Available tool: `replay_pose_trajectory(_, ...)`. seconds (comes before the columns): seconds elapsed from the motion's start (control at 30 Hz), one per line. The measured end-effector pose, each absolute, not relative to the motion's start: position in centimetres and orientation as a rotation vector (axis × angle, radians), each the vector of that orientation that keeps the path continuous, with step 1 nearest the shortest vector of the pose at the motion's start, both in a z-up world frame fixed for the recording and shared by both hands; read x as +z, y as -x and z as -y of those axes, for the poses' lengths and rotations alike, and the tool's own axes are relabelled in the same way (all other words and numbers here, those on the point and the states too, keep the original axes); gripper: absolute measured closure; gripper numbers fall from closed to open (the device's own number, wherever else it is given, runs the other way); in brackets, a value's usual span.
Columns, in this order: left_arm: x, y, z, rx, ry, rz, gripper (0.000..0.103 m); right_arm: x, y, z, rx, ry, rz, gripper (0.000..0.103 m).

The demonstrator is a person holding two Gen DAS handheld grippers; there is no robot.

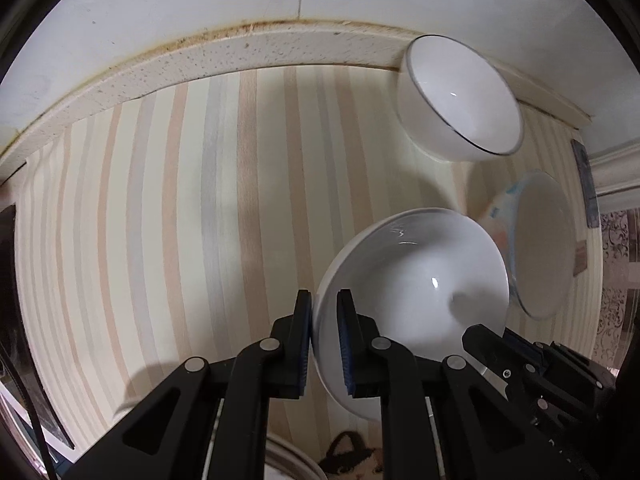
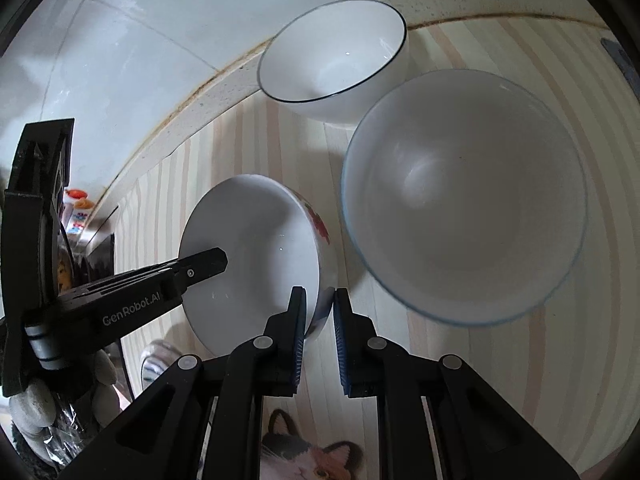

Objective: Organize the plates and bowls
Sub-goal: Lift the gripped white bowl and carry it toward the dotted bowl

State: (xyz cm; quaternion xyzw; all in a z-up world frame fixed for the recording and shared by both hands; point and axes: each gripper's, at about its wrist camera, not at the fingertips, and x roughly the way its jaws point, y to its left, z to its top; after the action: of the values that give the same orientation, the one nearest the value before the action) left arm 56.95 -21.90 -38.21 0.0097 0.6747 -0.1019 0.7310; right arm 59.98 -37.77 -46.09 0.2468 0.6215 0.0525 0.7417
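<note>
**Both jaws on one bowl**

Between my left gripper's [image 1: 324,344] jaws sits the near rim of a plain white bowl [image 1: 412,280], one pad inside the wall and one outside, pressed on it. My right gripper [image 2: 319,336] holds the opposite side of the same bowl [image 2: 252,256]: its left pad lies inside the rim, while the right pad stands just off the outer wall, where a red flower print shows, so I cannot tell how firmly that side bites. From the right wrist view the left gripper's finger [image 2: 200,266] reaches across the bowl's inside.

Just beside the held bowl, to its right, is a larger bowl with a pale blue rim [image 2: 464,208], [image 1: 540,248]. Whether the two touch I cannot tell. Behind them, near the wall, stands a white bowl with a thin dark rim line [image 2: 340,60], [image 1: 460,100], close against the raised speckled edge [image 1: 200,60] of the tabletop [image 1: 180,200], which is covered in a striped sheet. A cat picture [image 2: 316,456] shows under my right gripper.
</note>
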Motion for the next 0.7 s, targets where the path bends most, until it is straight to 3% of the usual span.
replay_pose_trajectory(0.4,-34.1,-48.4,24.9,-0.29,-0.057,-1.433,0.092,-42.0,-52.8,38.6,0.159,-0.504,-1.357,0.087)
replay_pose_trajectory(0.7,-36.8,-44.6,26.5,-0.325,-0.034,-1.503,0.092,-42.0,-45.9,41.7,0.155,-0.529,-1.395,0.088)
